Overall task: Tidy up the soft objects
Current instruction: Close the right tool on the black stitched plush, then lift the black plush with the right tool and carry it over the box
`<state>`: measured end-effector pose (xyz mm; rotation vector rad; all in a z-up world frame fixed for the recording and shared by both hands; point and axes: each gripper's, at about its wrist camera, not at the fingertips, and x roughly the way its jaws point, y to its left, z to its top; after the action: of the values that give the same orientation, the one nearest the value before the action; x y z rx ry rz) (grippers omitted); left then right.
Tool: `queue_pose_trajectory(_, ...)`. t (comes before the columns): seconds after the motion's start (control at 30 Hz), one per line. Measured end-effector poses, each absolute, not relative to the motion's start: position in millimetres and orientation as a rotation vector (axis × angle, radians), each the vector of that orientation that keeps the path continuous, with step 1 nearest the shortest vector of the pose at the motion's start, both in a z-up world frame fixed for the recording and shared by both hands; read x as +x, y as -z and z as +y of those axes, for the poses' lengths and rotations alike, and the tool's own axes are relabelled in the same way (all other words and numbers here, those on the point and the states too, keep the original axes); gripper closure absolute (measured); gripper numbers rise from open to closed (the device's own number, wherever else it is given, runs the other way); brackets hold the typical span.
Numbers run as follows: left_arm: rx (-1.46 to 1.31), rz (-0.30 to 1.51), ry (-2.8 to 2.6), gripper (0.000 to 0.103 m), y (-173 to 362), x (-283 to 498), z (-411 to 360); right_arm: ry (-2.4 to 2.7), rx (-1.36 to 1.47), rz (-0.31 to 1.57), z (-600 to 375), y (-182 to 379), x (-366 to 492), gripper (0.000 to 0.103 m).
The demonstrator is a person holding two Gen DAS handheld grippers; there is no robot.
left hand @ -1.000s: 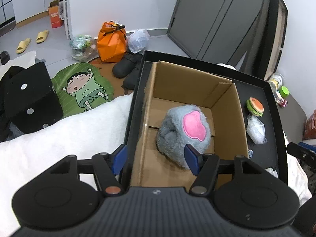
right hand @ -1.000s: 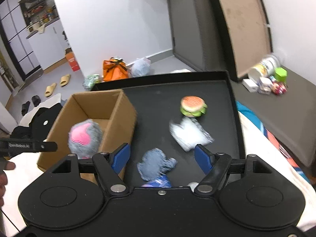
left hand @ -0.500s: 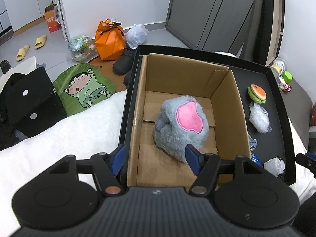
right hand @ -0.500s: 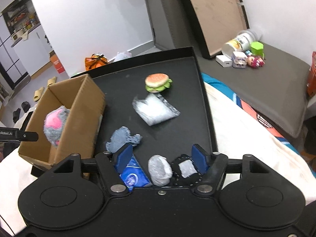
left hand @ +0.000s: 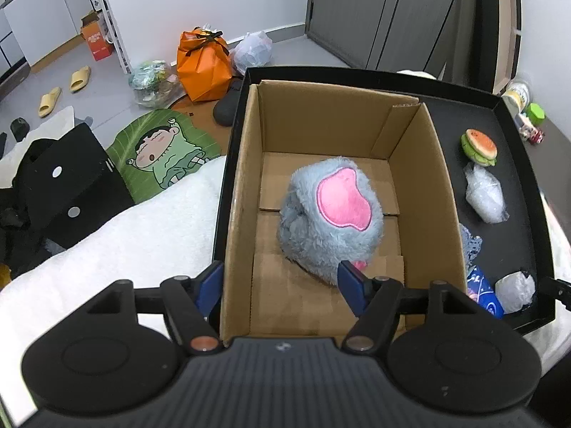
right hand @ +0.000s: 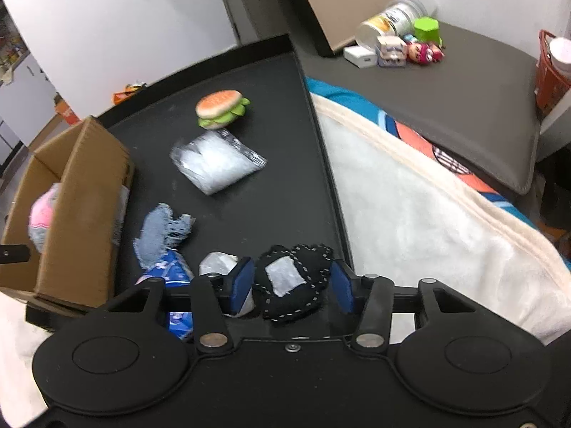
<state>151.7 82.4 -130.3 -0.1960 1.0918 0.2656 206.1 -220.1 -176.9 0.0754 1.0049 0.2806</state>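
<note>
Closing around the black stitched pouch (right hand: 291, 287), your right gripper (right hand: 292, 287) has its jaws narrowing, the pads on either side but not yet pressing, as far as the blur allows. Centre the pouch between the pads before you squeeze; the left pad sits just beside the small white wad (right hand: 217, 263), so keep that out of the pinch. Squeeze gently, then lift clear of the black tray (right hand: 271, 192). Your left gripper (left hand: 280, 283) stands wide and has been opening, holding nothing, astride the cardboard box (left hand: 414, 196) wall; the grey plush with the pink patch (left hand: 330, 219) lies inside. Keep it clear.
</note>
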Motion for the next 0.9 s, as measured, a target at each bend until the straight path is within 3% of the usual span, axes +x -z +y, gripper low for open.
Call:
queue_pose_trajectory(0.4,-0.158,1.116,-0.290,0.035,131.2,158.4,75.4,-0.303,0.092,1.103,-209.1,203.4,216.1,0.056)
queue_pose_trajectory(0.57,-0.163,1.120,-0.294,0.035,132.9,158.9,75.2,-0.308,0.061,1.093,-204.8,202.2,215.8,0.074)
queue_pose_trajectory(0.9,-0.176,1.113,-0.286,0.035,130.4,156.9,77.7,-0.311,0.073,1.055,-206.9,185.1,212.7,0.077)
